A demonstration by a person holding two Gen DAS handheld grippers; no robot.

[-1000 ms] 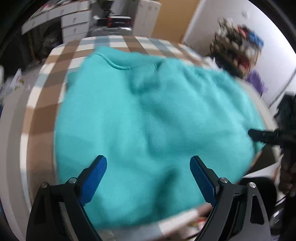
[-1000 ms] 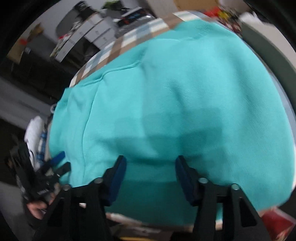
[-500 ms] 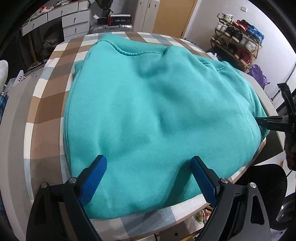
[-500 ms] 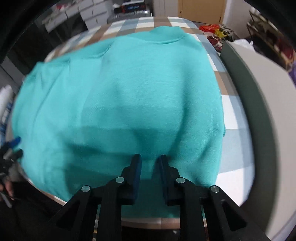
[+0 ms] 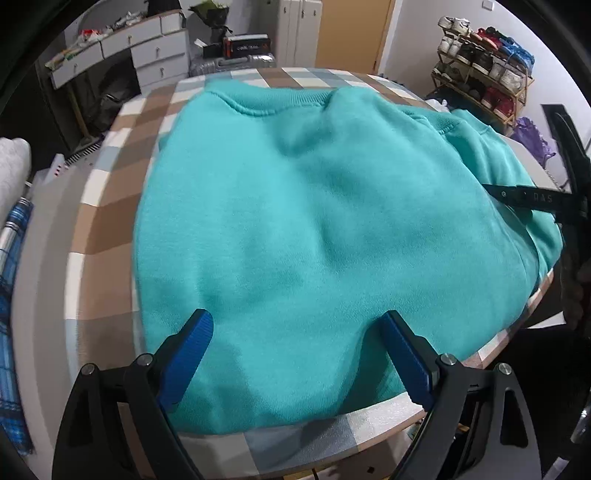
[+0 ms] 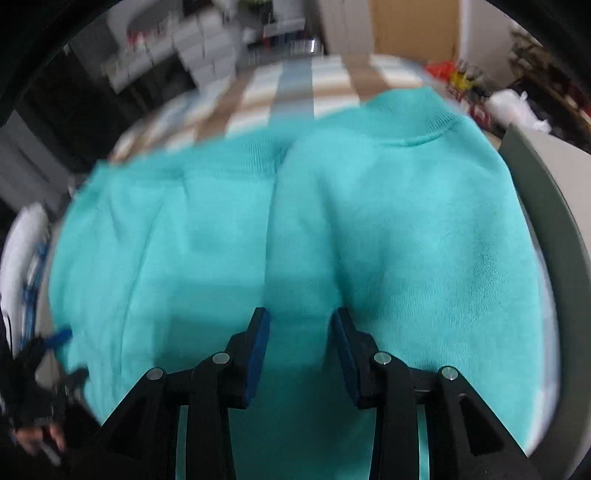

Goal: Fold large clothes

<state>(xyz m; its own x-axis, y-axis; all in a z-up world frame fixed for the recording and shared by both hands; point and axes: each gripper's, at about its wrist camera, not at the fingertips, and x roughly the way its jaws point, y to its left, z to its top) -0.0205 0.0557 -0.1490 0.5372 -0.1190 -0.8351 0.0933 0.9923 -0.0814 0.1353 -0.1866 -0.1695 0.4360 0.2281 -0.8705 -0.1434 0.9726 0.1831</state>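
A teal sweatshirt [image 5: 314, 221] lies folded on the checked table [image 5: 110, 206], its ribbed collar at the far side. My left gripper [image 5: 295, 321] hangs open and wide over the garment's near edge, with nothing pinched. My right gripper [image 6: 301, 321] hovers over the sweatshirt [image 6: 406, 221] beside a lengthwise fold edge. Its jaws are opening, and the blue pads [image 6: 258, 343] stand apart from the cloth. In the left wrist view a black finger of the right gripper [image 5: 517, 194] reaches over the garment's right side. The right wrist view is blurred.
A grey chest of drawers [image 5: 147, 51], a suitcase [image 5: 236, 62] and a wooden door [image 5: 351, 33] stand behind the table. A shoe rack [image 5: 484, 55] is at the far right. A pale grey-green surface [image 6: 546, 206] borders the table on the right.
The right gripper narrowed almost shut, then widened again while swinging across the sweatshirt toward its right part. The left gripper stayed open and almost still, tilting slightly.
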